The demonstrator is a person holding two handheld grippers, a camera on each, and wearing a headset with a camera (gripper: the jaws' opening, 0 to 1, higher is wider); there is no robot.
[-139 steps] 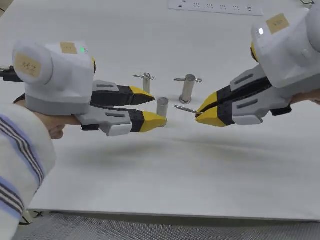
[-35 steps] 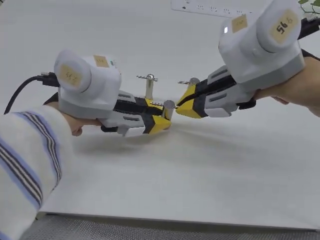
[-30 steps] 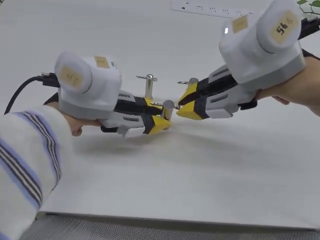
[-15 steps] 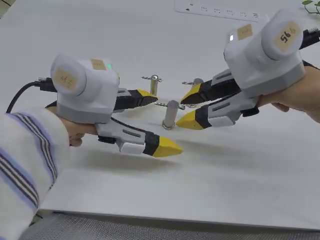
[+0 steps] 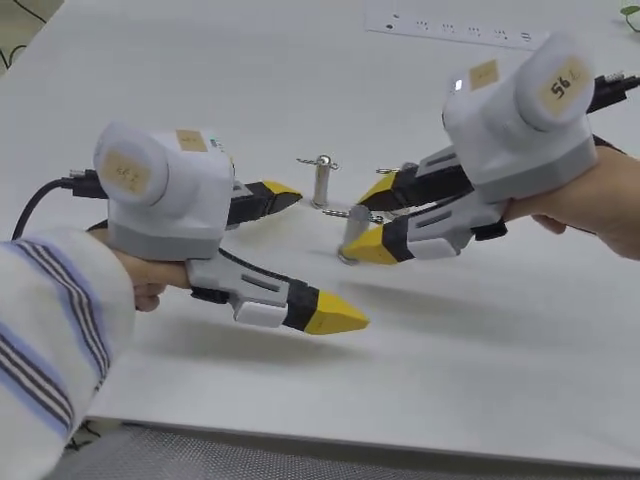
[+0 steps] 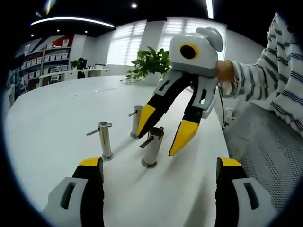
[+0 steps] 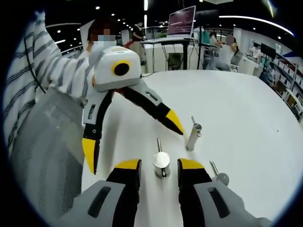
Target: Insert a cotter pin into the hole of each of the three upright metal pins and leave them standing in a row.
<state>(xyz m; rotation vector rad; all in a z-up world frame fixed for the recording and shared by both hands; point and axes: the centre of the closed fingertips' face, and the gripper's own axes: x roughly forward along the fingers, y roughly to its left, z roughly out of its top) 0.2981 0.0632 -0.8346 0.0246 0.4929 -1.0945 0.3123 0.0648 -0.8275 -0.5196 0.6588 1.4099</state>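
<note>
Right gripper view: the right gripper (image 7: 159,166) has its jaws parted on either side of the nearest metal pin (image 7: 161,163), gripping nothing. The cotter pin (image 7: 159,144) sits through the pin's hole. I'd back straight out with the jaws wide, clear of that crosspiece. The left gripper (image 5: 325,258) gapes empty nearby. A second pin (image 6: 105,142) and a third pin (image 6: 136,120) stand close behind, each cottered. A power strip (image 5: 455,27) lies well apart.

Three metal pins (image 6: 152,146): smooth satin steel, faintly reflective; cotter pins (image 6: 93,132): thin bright wire. Left gripper (image 5: 322,257) and right gripper (image 5: 358,228): matt white and grey plastic housings, black jaws tipped matt yellow, tan paper labels (image 5: 484,73). Table (image 5: 480,360): smooth matt white. Sleeve (image 5: 45,330): striped knit cloth
</note>
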